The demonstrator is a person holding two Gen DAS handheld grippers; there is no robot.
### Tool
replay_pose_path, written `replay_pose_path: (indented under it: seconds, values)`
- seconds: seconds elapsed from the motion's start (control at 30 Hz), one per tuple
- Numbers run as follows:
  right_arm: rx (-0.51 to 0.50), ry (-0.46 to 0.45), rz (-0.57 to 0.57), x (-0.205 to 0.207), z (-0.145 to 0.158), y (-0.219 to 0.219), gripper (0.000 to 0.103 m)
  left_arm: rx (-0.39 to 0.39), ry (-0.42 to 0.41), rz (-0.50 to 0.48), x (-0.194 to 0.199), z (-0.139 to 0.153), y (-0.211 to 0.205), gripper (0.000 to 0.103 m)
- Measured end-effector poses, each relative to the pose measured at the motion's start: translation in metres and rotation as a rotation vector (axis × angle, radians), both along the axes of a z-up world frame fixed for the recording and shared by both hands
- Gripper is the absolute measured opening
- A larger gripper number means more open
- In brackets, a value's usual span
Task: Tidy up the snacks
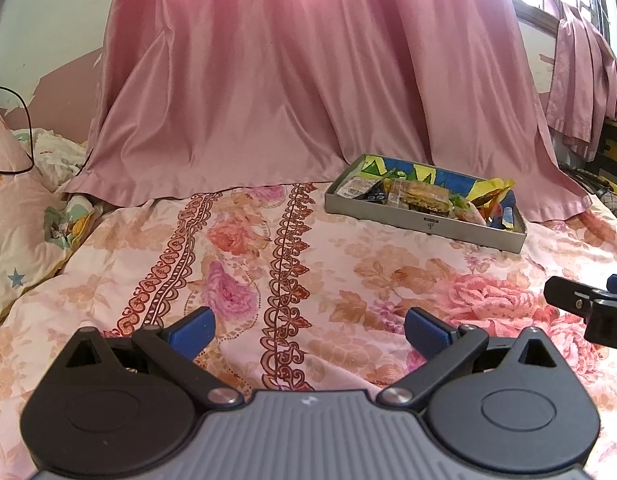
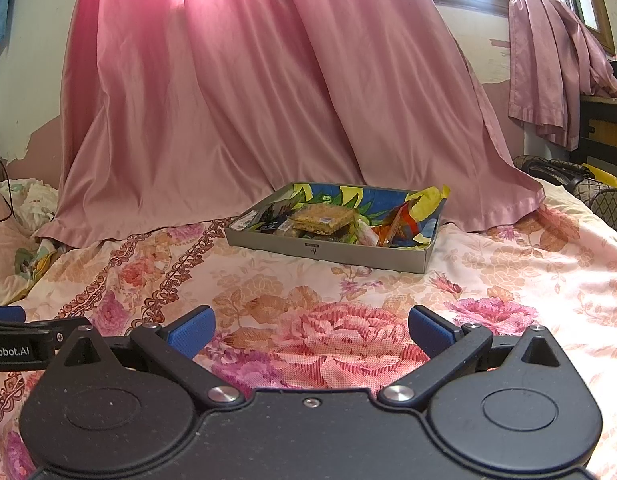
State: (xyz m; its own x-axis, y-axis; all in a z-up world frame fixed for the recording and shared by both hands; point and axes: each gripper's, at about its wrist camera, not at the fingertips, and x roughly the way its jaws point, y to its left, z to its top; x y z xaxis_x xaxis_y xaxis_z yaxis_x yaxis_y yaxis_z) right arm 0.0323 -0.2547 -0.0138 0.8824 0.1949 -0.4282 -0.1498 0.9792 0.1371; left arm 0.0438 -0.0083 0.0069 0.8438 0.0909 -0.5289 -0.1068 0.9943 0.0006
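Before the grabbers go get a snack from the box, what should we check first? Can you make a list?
1. Left gripper open and holding nothing: ok.
2. Right gripper open and holding nothing: ok.
3. Grey box sits flat on the flowery bedsheet: ok.
4. Snacks are inside the box, like the clear pack of square biscuits on top: ok.
5. Bedsheet between the grippers and the box has nothing in the way: ok.
6. Any snacks left outside the box: cannot tell; none show in either view.
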Motion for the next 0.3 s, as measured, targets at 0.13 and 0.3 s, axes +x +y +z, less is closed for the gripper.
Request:
replay_pose_path:
  seconds: [0.13,0.3]
  values:
    - [0.0,0.001,-0.001,0.0004,0.0005,0.0003,0.102,0.001,-0.003,-0.006,-0.0009,0.0,-0.0007,0.103]
    - [-0.001,0.002,0.0,0.0001,-0.0003,0.0004,0.102,0.0,0.003,-0.007,-0.0002,-0.0004,-0.0005,0.103]
